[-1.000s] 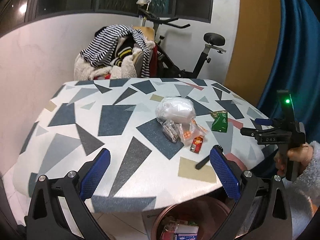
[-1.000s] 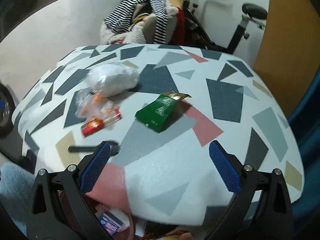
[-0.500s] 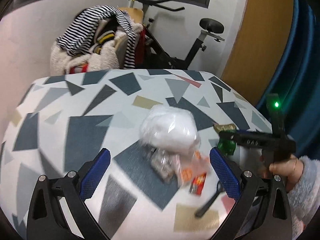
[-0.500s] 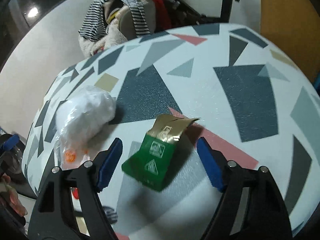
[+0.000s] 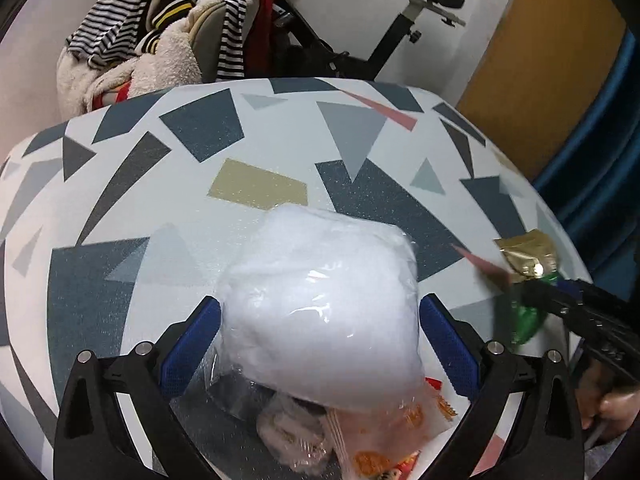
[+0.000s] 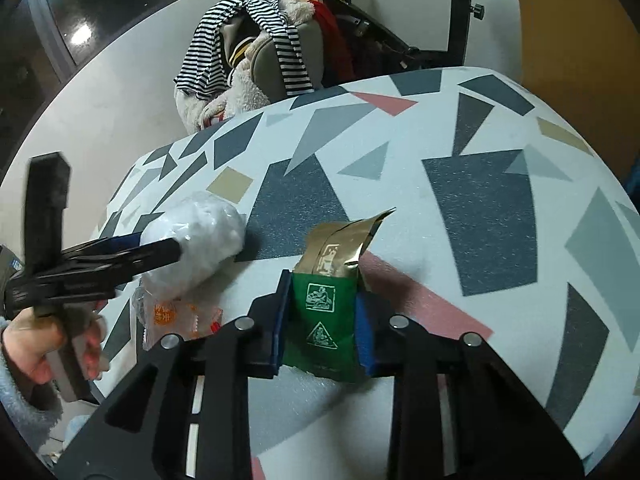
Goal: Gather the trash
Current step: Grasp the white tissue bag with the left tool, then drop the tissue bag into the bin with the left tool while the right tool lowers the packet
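Note:
A white stuffed plastic bag (image 5: 320,312) lies on the patterned table (image 5: 200,128). My left gripper (image 5: 320,316) straddles it, jaws closing, blue pads right at its sides without squeezing it. The same bag (image 6: 200,236) and the left gripper (image 6: 160,250) show in the right wrist view, with a hand (image 6: 36,344) holding that gripper. My right gripper (image 6: 322,300) is closing on a green and gold packet (image 6: 320,320), pads against both edges. Beside the bag lie an orange-printed clear wrapper (image 5: 400,412) and a crumpled clear wrapper (image 5: 288,432).
Behind the table a chair heaped with striped and fleecy clothes (image 5: 160,40) stands beside an exercise bike (image 5: 400,20). A wooden panel (image 5: 540,60) and a blue curtain (image 5: 600,160) rise on the right. The table's far half holds no objects.
My left gripper moved forward and down over the table until the white bag sat between its jaws. My right gripper advanced to the green packet and narrowed onto it.

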A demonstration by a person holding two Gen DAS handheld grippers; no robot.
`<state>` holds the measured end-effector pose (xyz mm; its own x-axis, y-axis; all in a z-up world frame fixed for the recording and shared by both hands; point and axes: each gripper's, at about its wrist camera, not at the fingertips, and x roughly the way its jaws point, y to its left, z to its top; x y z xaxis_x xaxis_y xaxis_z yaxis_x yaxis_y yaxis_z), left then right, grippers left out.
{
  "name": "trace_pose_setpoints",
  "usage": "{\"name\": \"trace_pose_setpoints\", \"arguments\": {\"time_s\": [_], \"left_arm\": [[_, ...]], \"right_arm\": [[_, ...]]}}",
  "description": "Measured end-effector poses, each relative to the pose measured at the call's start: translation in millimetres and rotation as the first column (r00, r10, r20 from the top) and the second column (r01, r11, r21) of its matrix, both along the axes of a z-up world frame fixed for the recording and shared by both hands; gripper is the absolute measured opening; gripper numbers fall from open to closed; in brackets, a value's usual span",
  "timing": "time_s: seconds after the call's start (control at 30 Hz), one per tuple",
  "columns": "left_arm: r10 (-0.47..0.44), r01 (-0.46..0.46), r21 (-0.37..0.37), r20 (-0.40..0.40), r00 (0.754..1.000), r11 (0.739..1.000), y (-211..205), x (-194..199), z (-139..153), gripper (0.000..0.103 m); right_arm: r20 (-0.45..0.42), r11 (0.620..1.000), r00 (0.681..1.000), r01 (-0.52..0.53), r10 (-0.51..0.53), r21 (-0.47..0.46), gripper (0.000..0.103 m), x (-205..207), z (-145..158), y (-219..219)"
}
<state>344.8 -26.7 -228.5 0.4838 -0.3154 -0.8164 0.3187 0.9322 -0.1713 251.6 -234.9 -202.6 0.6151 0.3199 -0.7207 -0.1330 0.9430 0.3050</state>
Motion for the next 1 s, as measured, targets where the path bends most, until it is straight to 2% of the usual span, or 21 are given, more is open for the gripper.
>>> {"name": "trace_pose_setpoints", "arguments": {"time_s": [0.07, 0.13, 0.37, 0.5, 0.7, 1.0], "left_arm": [[0.005, -0.005, -0.018, -0.011, 1.0, 1.0, 2.8, 1.0, 4.2, 0.063], [0.01, -0.01, -0.034, -0.007, 1.0, 0.999, 6.1, 0.9, 12.9, 0.059], [0.043, -0.034, -0.077, 0.118, 0.992, 0.996, 21.7, -31.5, 70.4, 0.059], [0.038, -0.023, -0.084, 0.185, 0.982, 0.996, 27.0, -73.1, 97.5, 0.059], [0.042, -0.023, -0.087, 0.232, 0.972, 0.996, 38.2, -141.2, 110.7, 0.059], [0.027, 0.0, -0.092, 0.293, 0.956, 0.996, 53.9, -238.8, 115.2, 0.059]], "right_arm": [[0.003, 1.0, 1.0, 0.003, -0.003, -0.001, 0.031, -4.4, 2.4, -2.6], [0.012, 1.0, 1.0, 0.001, -0.001, -0.001, 0.03, -8.9, 6.2, -4.6], [0.086, 0.999, 0.996, -0.034, 0.037, -0.027, 0.03, -32.6, 34.2, -1.5], [0.122, 0.997, 0.99, -0.067, 0.071, -0.038, 0.03, -52.6, 49.8, 4.2], [0.138, 0.992, 0.983, -0.113, 0.119, -0.048, 0.03, -83.6, 61.3, 15.5], [0.153, 0.983, 0.972, -0.174, 0.18, -0.054, 0.03, -134.1, 65.8, 29.1]]}}
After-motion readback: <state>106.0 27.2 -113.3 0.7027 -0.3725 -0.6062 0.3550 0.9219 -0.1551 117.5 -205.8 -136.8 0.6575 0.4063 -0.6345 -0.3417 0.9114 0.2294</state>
